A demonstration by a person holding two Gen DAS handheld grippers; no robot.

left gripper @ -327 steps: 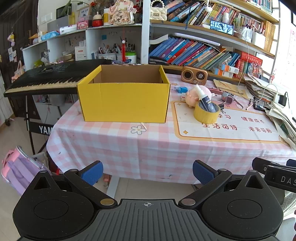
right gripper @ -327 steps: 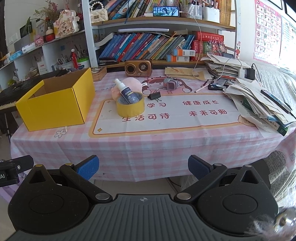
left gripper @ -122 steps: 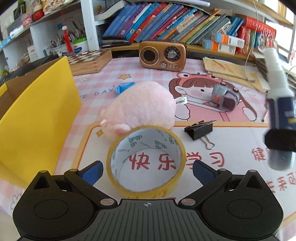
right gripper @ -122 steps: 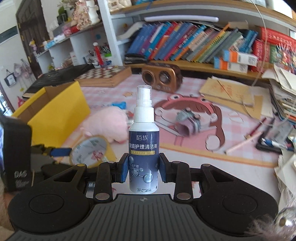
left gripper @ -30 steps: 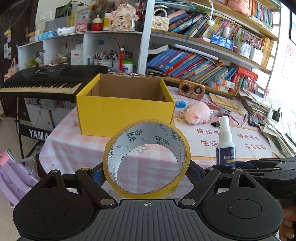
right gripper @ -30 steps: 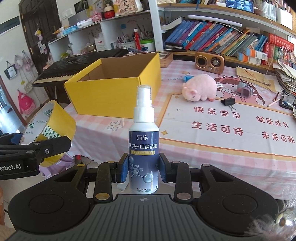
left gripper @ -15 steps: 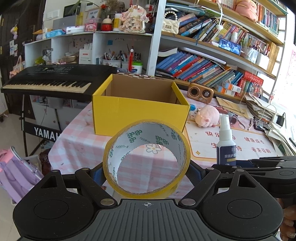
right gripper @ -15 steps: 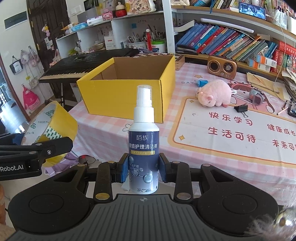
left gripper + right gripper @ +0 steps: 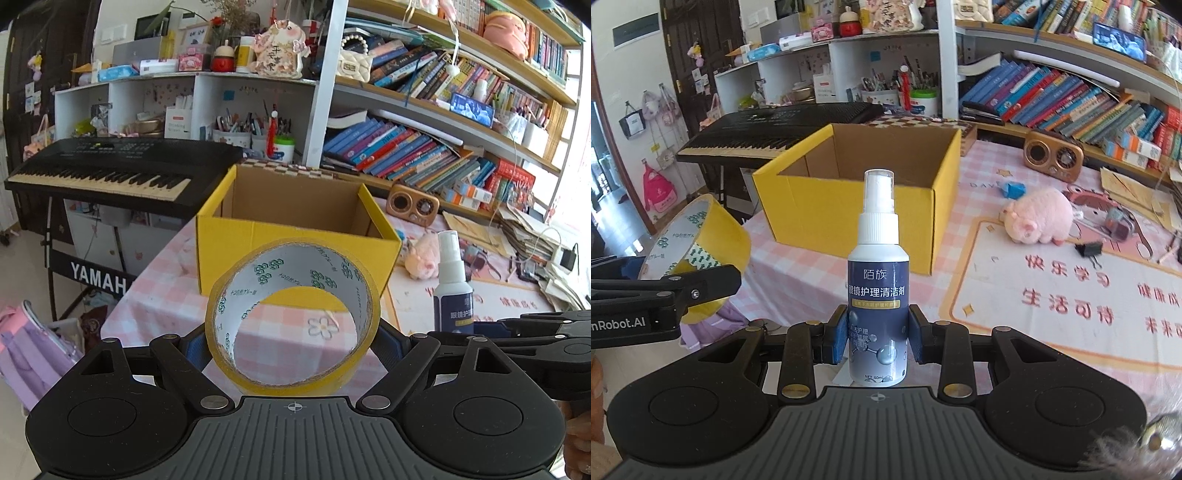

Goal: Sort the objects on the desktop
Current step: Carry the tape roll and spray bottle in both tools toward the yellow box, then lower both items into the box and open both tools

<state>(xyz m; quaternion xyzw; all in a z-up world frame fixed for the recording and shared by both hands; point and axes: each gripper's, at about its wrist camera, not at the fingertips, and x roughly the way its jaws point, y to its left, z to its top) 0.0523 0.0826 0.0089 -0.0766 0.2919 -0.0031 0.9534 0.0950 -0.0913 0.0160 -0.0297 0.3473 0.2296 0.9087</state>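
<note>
My left gripper (image 9: 293,341) is shut on a yellow tape roll (image 9: 258,376) and holds it upright in the air, short of the table's front edge. The roll also shows in the right wrist view (image 9: 720,236), at the left. My right gripper (image 9: 878,338) is shut on a white and dark blue spray bottle (image 9: 878,295), held upright; the bottle also shows in the left wrist view (image 9: 452,291). An open yellow cardboard box (image 9: 295,229) (image 9: 857,199) stands on the pink checked table ahead of both grippers, and what I can see of its inside is bare.
A pink plush pig (image 9: 1039,219), a black binder clip (image 9: 1087,250), a small blue item (image 9: 1012,189) and a wooden radio (image 9: 1054,157) lie right of the box. A black keyboard (image 9: 110,173) stands left of the table. Bookshelves run behind; paper stacks (image 9: 535,229) sit far right.
Both grippers have moved closer to the yellow box, which looks larger now. Each keeps its hold: tape roll in the left, spray bottle in the right.
</note>
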